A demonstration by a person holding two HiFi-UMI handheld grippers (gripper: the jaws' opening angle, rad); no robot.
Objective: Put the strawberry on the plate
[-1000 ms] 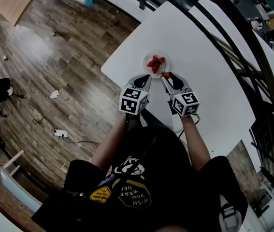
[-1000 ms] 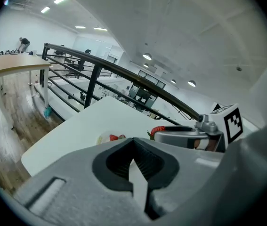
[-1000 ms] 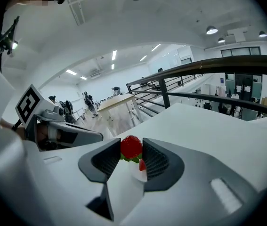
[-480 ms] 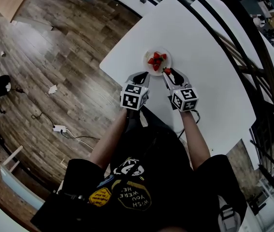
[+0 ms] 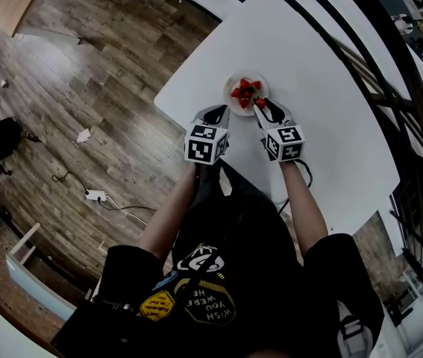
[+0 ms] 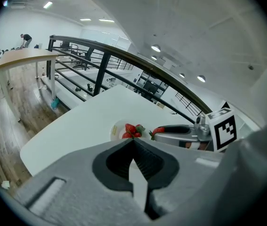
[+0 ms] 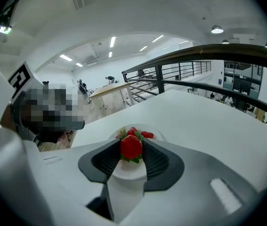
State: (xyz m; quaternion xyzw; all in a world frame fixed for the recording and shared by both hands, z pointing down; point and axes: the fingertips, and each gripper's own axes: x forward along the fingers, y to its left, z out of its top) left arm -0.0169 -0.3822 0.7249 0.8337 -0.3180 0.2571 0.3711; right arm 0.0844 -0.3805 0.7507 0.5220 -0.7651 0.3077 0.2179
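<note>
A small white plate (image 5: 229,87) with several strawberries (image 5: 244,92) on it sits near the left edge of the white table (image 5: 308,58). My right gripper (image 5: 261,105) is shut on one red strawberry (image 7: 131,147), green leaves downward, held at the plate's near right rim. In the right gripper view the plate (image 7: 160,136) lies just beyond the held berry. My left gripper (image 5: 217,112) hovers beside the plate's near left side, shut and with nothing in it; its own view shows the tips meeting (image 6: 133,141), with the plate (image 6: 116,131) and the right gripper's berry (image 6: 157,130) ahead.
The table's left edge (image 5: 168,107) drops to a wooden floor (image 5: 69,88) with a cable and a power strip (image 5: 93,195). A black railing (image 5: 375,58) curves along the far right. The person's arms and torso fill the lower middle.
Both grippers have moved forward to the plate. The right one has carried its strawberry from short of the plate to its near right rim. Jaw states look unchanged.
</note>
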